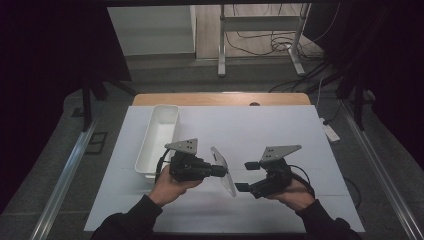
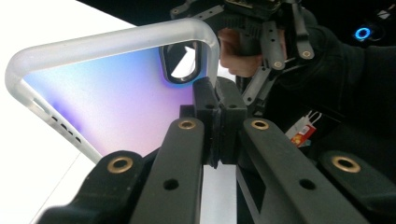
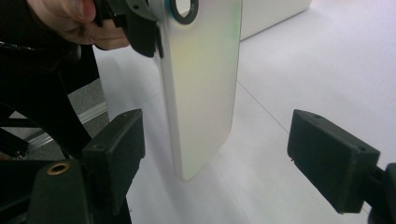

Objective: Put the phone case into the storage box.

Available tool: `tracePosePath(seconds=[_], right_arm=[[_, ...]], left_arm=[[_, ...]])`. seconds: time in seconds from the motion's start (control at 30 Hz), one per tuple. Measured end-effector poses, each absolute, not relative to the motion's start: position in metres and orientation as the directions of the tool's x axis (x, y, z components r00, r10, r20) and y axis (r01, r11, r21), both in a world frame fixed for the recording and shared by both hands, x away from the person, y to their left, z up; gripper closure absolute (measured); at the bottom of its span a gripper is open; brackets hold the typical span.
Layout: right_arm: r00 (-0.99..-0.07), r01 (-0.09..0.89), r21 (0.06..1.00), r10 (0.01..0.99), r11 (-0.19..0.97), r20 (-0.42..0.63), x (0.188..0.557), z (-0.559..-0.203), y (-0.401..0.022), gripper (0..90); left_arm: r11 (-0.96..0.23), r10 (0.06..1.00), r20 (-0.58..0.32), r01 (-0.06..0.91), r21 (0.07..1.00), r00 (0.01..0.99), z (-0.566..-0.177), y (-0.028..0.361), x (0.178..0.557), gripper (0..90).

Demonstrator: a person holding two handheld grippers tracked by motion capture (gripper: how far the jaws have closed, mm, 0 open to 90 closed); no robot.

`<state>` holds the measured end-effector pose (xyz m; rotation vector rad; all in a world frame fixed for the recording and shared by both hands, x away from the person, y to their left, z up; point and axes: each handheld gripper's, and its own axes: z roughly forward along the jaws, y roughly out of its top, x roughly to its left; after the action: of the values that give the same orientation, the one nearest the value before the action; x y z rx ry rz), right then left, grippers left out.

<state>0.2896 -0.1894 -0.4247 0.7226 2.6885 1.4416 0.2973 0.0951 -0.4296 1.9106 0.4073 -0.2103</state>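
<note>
Firmly pinched: phone case (image 2: 116,98) (edge) in left gripper (image 2: 217,105).

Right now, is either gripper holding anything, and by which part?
The left gripper is shut on the clear phone case, pinching its edge beside the camera cutout. The right gripper is open, holding nothing.

The case (image 2: 116,93) is frosted clear with a lilac-to-blue sheen; the bin (image 1: 159,137) white; the surface (image 1: 280,135) white.
</note>
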Motion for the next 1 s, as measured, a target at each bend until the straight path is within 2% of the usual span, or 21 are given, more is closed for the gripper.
tracePosePath(seconds=[1.0], right_arm=[[-0.848,0.413,0.745,0.52,0.525,0.103,0.283,-0.429,-0.208,8.3]], left_arm=[[-0.361,0.33,-0.232,0.349,0.865,0.915,-0.415,0.106,0.302,88.6]])
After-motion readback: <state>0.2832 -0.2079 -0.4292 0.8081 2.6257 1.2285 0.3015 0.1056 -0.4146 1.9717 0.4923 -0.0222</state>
